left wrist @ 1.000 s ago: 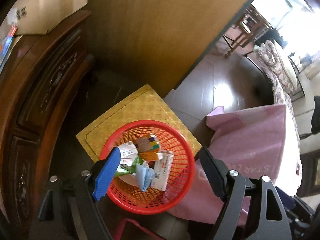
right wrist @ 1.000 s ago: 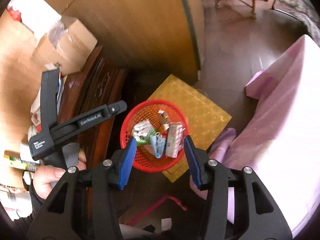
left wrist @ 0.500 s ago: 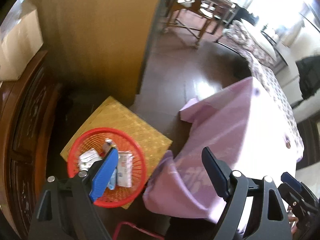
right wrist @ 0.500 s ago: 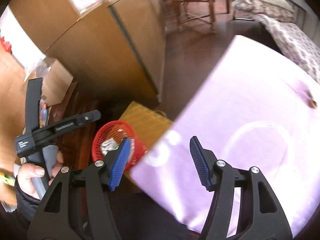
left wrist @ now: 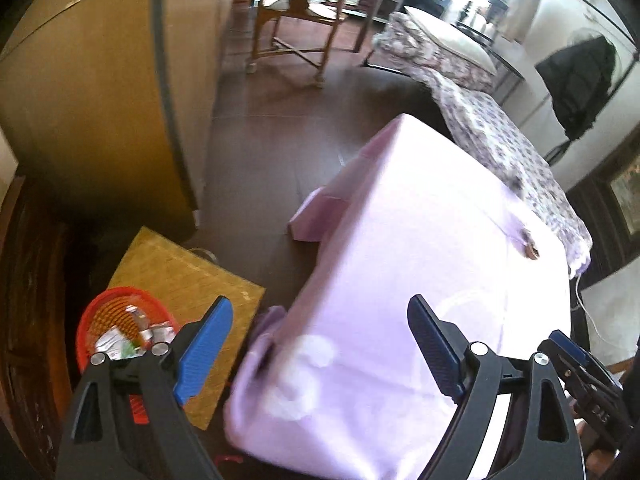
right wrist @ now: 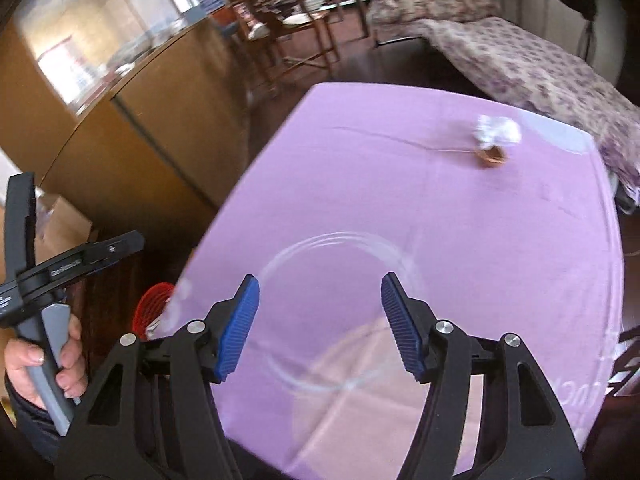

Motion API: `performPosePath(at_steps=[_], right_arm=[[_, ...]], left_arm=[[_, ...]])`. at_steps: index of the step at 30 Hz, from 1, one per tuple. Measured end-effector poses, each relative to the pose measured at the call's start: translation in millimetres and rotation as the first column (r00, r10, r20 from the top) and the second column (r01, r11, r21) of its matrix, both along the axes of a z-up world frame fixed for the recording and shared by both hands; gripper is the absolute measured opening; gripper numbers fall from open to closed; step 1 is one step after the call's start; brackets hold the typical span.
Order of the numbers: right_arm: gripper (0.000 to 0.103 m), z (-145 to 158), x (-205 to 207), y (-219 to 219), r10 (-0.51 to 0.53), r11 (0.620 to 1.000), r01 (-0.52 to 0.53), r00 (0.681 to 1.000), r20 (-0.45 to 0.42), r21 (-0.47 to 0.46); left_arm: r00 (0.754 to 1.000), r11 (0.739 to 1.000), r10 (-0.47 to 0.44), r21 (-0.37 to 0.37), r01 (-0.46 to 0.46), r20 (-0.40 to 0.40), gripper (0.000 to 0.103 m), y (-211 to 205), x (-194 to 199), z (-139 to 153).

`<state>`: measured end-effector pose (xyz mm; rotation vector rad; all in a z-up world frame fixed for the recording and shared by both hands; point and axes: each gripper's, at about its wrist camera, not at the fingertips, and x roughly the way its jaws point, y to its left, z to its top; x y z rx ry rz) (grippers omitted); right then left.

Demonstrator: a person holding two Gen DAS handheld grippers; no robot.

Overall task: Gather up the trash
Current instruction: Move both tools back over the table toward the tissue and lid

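Note:
A crumpled white paper (right wrist: 498, 130) lies by a small brown round thing (right wrist: 492, 157) at the far side of the purple-clothed table (right wrist: 460, 240). My right gripper (right wrist: 320, 320) hangs over the table's near part, well short of them, jaws opening with nothing between them. My left gripper (left wrist: 320, 344) is over the table's near corner, jaws also opening and empty. The red basket (left wrist: 98, 320) with several wrappers and cartons stands on the floor, low at the left. From the left wrist only the brown thing (left wrist: 530, 247) shows, at the table's far edge.
The basket sits on a yellow mat (left wrist: 180, 276) between a dark carved cabinet (left wrist: 28, 300) and the table. A tall wooden cupboard (left wrist: 100, 100), chairs (left wrist: 296, 20) and a floral-covered bed (right wrist: 532, 60) stand beyond. A hand (right wrist: 36, 364) holds the left gripper's handle.
Both views have swung away from the basket, which filled the middle a second ago, up onto the purple table. Both pairs of jaws stand wider. The crumpled paper has come into view.

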<state>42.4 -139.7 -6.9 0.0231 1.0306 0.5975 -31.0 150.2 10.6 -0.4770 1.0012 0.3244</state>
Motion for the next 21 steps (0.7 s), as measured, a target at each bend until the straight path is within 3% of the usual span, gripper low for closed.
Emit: performPosePath(at_steps=[11,21], right_arm=[[0.067,-32,49,-79,-0.224,0.973,0.225,0.974,-0.013,0.047],[0.067,-35,71,-113,-0.290,0.956,0.289,0.957,0.018,0.048]], left_arm=[[0.992,0.992,-0.128,0.003,0.128,-0.007,0.090,-79,76,-10],[0.980,0.980,-0.199,0.012,0.200,-0.012,0.090,-129,118,-18]])
